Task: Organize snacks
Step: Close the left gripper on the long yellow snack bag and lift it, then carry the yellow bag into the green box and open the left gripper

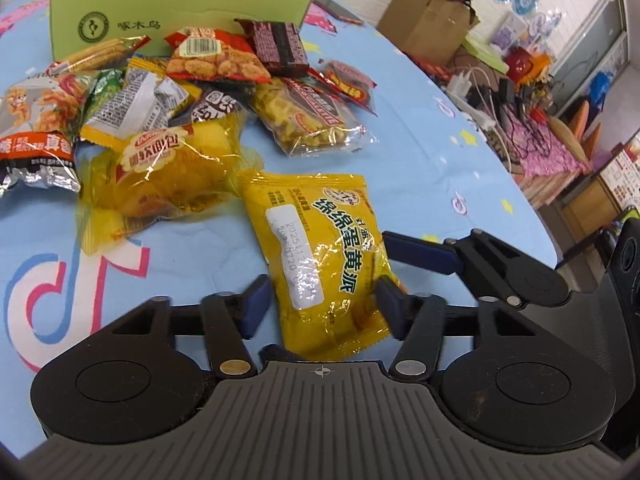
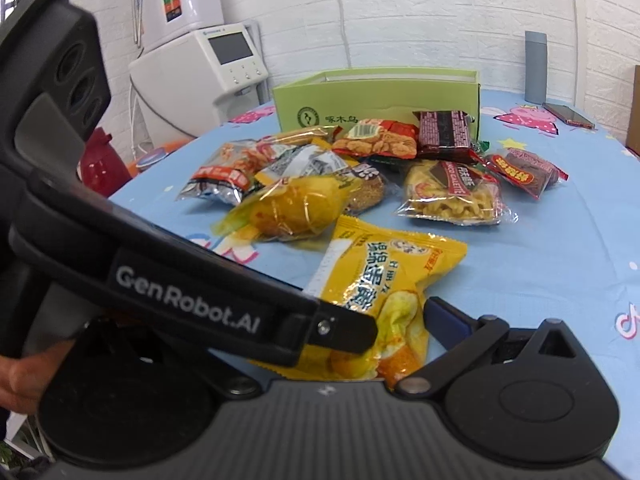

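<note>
Bright even daylight, wrapper glare, strong fisheye bending (dark vignetted corners), slight softness

Snack packets on the blue tablecloth: about ten in view.
- Yellow egg-yolk pie packet: one, nearest, between the left gripper fingers.
- Clear yellow bread packets: one, just ahead-left.
- Dark brown packets: one, far ahead.
- Green box: one, behind the pile.
- Grippers: two; right gripper beside.
</note>
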The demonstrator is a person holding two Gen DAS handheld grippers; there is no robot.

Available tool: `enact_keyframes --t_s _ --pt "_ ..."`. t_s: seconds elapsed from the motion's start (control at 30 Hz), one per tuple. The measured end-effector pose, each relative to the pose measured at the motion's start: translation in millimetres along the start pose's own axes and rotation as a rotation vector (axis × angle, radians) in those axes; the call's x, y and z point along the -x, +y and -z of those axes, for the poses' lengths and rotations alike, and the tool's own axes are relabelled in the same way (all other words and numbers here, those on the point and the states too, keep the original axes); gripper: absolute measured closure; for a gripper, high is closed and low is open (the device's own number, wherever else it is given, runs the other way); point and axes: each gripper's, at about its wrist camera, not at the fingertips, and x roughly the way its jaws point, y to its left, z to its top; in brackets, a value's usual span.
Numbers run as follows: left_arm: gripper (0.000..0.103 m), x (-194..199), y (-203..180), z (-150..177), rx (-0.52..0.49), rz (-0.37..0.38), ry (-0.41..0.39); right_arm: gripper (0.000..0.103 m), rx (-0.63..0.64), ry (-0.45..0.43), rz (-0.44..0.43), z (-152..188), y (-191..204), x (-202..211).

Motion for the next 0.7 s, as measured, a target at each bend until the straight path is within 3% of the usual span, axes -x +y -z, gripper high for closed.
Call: enact_keyframes --t_s 0.1,0.17,0.3,0.33,0.37,0.5,0.7 --pt "0.033 7.4 2.1 -5.5 -0.014 -0.071 -0.075 0.001 -0.004 -0.02 0.038 -3.8 -7.5 6.0" --pt "0.033 7.3 5.3 -6.8 -0.009 -0.059 -0.082 0.001 -0.021 -0.024 0.069 -4.6 -14.0 6.1" --pt "0.052 -6.1 11.1 -4.2 0.015 0.002 -0.031 0.002 -0.024 -0.02 0.059 -1.2 -15.6 -4.1" --pt "0.058 -5.4 11.2 -3.3 0.009 0.012 -0.04 0.008 -0.016 -0.018 0.058 0.2 -13.1 -6.7" --pt "0.077 -5.7 12.7 -2.8 0.004 0.044 -0.034 0.024 -0.005 -0.011 0.05 1.6 -9.4 -9.6" --pt "0.086 2.5 13.6 -6.9 0.004 0.065 -0.057 0.034 0.031 0.0 0.07 -3.6 0.1 -10.5" --pt "0.087 35.5 7.2 -40.1 -0.033 0.108 -0.16 0.033 0.043 -0.065 0.075 -37.6 3.4 8.3"
